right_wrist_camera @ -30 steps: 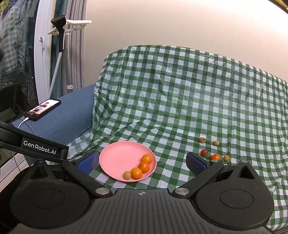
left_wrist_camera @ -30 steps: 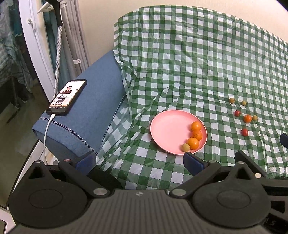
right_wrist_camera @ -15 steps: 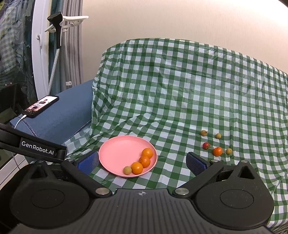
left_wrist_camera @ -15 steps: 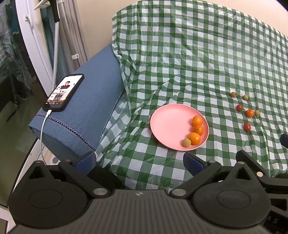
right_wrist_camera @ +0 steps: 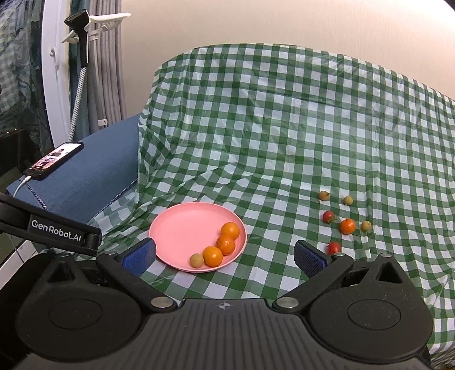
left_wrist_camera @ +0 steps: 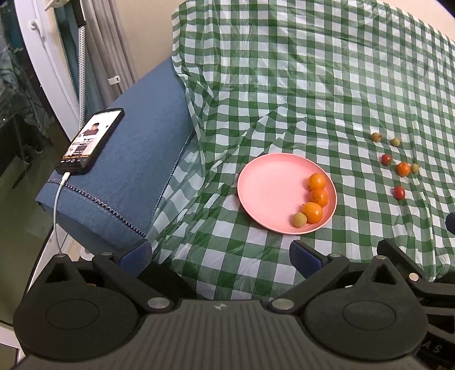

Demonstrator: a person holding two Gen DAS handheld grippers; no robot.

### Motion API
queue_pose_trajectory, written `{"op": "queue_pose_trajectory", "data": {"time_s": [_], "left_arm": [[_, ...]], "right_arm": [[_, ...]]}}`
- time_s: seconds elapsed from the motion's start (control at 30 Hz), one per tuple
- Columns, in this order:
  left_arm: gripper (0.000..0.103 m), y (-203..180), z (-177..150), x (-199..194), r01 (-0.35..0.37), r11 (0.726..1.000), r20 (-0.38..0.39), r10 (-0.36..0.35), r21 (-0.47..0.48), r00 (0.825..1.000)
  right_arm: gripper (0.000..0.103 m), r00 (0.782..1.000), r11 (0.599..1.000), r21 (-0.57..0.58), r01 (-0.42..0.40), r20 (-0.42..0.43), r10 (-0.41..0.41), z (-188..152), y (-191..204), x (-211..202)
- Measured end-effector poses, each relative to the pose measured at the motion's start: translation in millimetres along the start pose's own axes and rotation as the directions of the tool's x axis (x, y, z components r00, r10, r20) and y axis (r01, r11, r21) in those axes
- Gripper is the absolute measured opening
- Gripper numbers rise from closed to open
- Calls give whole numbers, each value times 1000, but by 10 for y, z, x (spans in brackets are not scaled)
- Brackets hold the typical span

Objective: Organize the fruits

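Home living room: blue sofa [left_wrist_camera: 133,159] under checked cloth [left_wrist_camera: 298,85], charging phone [left_wrist_camera: 90,141], curtains [right_wrist_camera: 106,59].

I hold my left gripper [left_wrist_camera: 220,253] and right gripper [right_wrist_camera: 224,253] side by side, both with jaws spread wide and nothing between their blue pads.

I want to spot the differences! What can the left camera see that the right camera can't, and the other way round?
Only the left wrist view shows the floor beside the blue cushion and the right gripper's dark edge poking in.

Only the right wrist view shows the "GenRobot.AI" bar of the left gripper and the white hook up high.

Both show the pink plate with four fruits, six loose fruits on the checked cloth, and the phone. Both grippers' own jaws stand open.
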State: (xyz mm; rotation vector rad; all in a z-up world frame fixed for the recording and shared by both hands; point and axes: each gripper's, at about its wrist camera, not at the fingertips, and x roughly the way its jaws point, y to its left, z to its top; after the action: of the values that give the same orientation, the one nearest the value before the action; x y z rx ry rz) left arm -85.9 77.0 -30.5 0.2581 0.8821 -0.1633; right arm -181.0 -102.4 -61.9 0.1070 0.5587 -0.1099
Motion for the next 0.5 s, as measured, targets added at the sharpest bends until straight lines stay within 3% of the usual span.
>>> {"op": "queue_pose_trajectory", "data": {"time_s": [0.5], "left_arm": [[103,-431,267,395,-8,997,-79,15,81,997]], "right_arm": [[102,998,997,78,26,-67,-21,-98,-483,373]]}}
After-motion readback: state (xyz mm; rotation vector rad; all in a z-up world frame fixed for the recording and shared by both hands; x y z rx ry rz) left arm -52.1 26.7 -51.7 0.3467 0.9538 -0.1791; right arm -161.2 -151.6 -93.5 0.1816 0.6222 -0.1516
